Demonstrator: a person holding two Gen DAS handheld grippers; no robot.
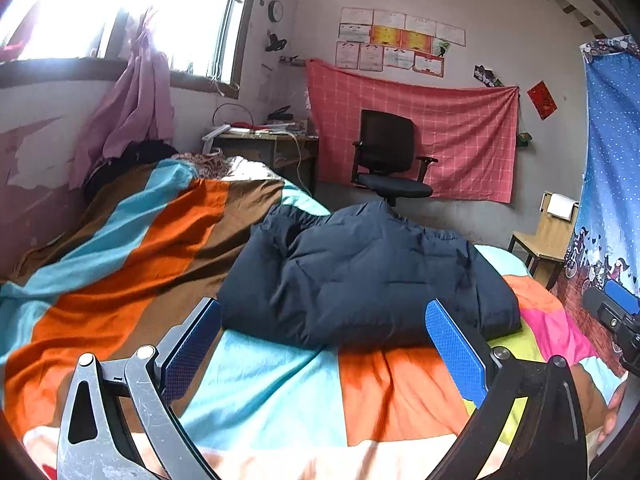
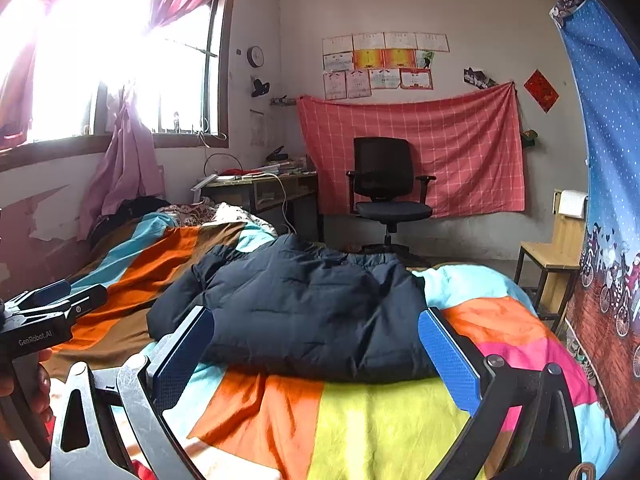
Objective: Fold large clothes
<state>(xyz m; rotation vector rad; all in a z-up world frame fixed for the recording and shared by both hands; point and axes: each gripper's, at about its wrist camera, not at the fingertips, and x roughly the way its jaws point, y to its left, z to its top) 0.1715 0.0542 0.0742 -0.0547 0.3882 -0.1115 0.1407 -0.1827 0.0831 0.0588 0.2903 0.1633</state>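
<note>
The dark padded jacket (image 1: pixel 360 276) lay folded on the striped bedspread (image 1: pixel 256 384). The left gripper (image 1: pixel 324 344) and right gripper (image 2: pixel 316 344) hovered before it, wide apart, empty. The puffy layers could spring apart if pinched unevenly.

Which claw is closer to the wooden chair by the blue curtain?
Right. The right claw hovers on the wooden chair side of the jacket; the left claw sits farther left.

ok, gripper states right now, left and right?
Left gripper: open, holding nothing, in front of the navy jacket.
Right gripper: open, holding nothing, facing the same jacket.
</note>
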